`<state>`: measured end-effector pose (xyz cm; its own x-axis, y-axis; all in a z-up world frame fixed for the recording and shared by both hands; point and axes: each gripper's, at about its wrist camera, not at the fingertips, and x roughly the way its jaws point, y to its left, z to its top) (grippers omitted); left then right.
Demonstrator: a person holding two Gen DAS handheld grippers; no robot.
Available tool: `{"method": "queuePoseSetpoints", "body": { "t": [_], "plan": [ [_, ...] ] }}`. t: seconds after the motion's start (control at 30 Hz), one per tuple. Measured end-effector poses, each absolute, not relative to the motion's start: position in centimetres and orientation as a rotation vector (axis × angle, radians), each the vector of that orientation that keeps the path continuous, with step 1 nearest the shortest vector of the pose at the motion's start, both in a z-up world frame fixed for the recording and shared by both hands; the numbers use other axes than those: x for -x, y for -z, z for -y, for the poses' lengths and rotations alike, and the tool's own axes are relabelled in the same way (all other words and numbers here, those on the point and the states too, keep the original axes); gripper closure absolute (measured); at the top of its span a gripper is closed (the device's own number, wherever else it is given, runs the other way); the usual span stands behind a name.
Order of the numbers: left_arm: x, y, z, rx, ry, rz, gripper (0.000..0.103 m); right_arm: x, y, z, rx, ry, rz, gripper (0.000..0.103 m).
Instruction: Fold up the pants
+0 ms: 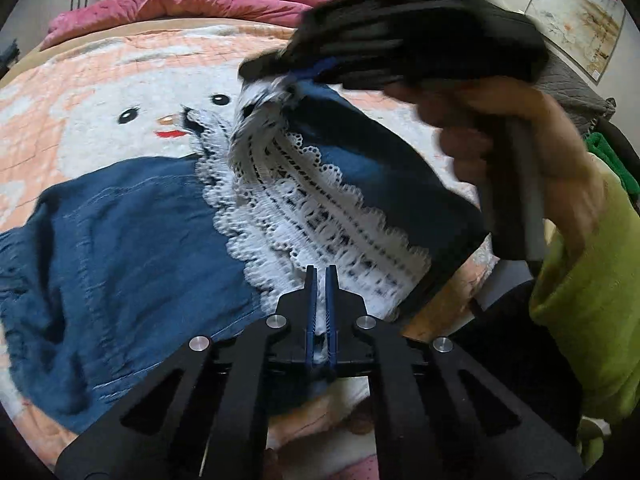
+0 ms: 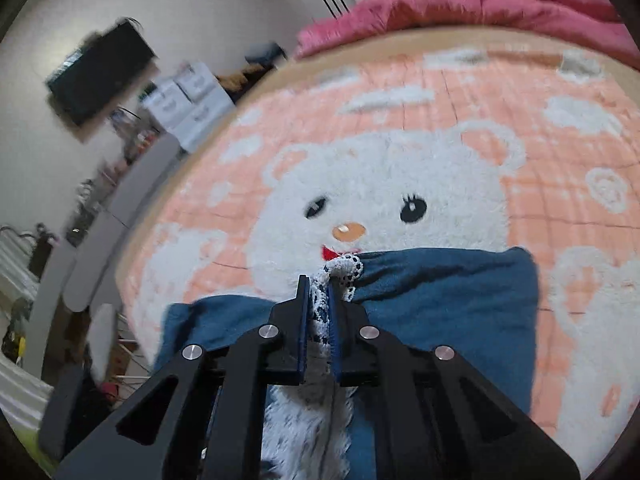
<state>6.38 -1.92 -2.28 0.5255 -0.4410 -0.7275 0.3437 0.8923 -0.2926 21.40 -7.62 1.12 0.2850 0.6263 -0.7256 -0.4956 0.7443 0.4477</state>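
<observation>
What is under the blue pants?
Under the blue pants lies the pink blanket with a white bear face. Its eyes, nose and red mouth show. The bear's body below the mouth is covered by the pants, so it cannot be seen.

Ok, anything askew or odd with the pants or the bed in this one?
Nothing looks damaged or spilled. The blue pants are mid-fold: both the left gripper and right gripper pinch the white lace hem, so it is bunched. The pink duvet lies rumpled behind.

Blue denim pants (image 1: 120,220) with white lace trim (scalloped) on a peach bear-patterned blanket (image 2: 560,128).
</observation>
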Motion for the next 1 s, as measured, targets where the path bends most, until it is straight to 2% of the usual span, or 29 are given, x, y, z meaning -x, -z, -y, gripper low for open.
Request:
{"method": "queuePoseSetpoints", "body": {
  "t": [0.17, 0.27, 0.3, 0.33, 0.4, 0.47, 0.7, 0.9, 1.0],
  "plan": [
    [-6.1, 2.5, 1.4, 0.123, 0.472, -0.909, 0.103, -22.8, 1.8, 6.4, -0.167, -0.734, -1.125, 0.094],
    [-6.3, 2.7, 1.2, 0.150, 0.485, -0.911, 0.103, -22.4, 1.0, 7.1, -0.206, -0.751, -1.119, 0.089],
    [-6.3, 2.5, 1.0, 0.153, 0.485, -0.903, 0.101, -22.0, 0.2, 7.6, -0.209, -0.772, -1.095, 0.079],
    [-6.4, 2.4, 0.8, 0.165, 0.488, -0.893, 0.098, -21.8, -0.4, 7.9, -0.212, -0.784, -1.074, 0.060],
    [-6.6, 2.3, 0.1, 0.196, 0.496, -0.880, 0.084, -20.1, -2.4, 9.6, -0.181, -0.806, -0.998, 0.045],
    [-7.0, 2.1, -0.3, 0.216, 0.482, -0.872, 0.075, -18.3, -3.5, 11.0, -0.125, -0.792, -0.944, 0.045],
    [-10.9, 0.4, -2.2, 0.207, 0.353, -0.854, 0.059, -10.4, -4.0, 13.8, 0.218, -0.725, -0.783, 0.045],
    [-17.5, -0.1, -1.9, 0.169, 0.271, -0.908, 0.057, -5.6, -0.6, 12.3, 0.462, -0.778, -0.740, 0.047],
    [-19.9, 0.4, -2.0, 0.195, 0.259, -0.944, 0.057, -4.6, 0.3, 12.5, 0.480, -0.796, -0.749, 0.048]
  ]
}}
